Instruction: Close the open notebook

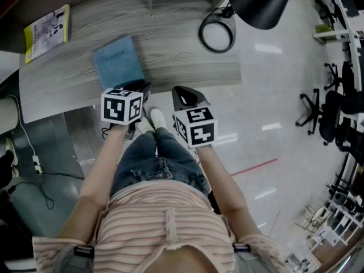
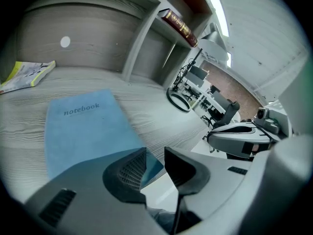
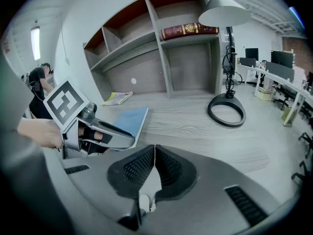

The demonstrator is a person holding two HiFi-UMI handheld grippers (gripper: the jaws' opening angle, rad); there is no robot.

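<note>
A blue notebook (image 1: 118, 60) lies closed and flat on the wooden desk (image 1: 182, 61), cover up with the word "notebook" (image 2: 83, 126) showing. My left gripper (image 1: 141, 89) hovers at the notebook's near right corner, by the desk's front edge. Its jaws stand open (image 2: 155, 153); the corner shows in the gap and the pads do not press on it. My right gripper (image 1: 185, 95) is just to the right, off the desk's front edge, shut with nothing between its pads (image 3: 155, 148). The right gripper view shows the left gripper (image 3: 98, 133) beside the notebook (image 3: 122, 119).
A yellow-edged magazine (image 1: 46, 33) lies at the desk's far left. A black lamp's ring base (image 1: 216, 33) stands at the right, its shade (image 1: 259, 1) overhanging. A red book (image 3: 188, 31) lies on the shelf above. Office chairs (image 1: 318, 110) stand on the floor at right.
</note>
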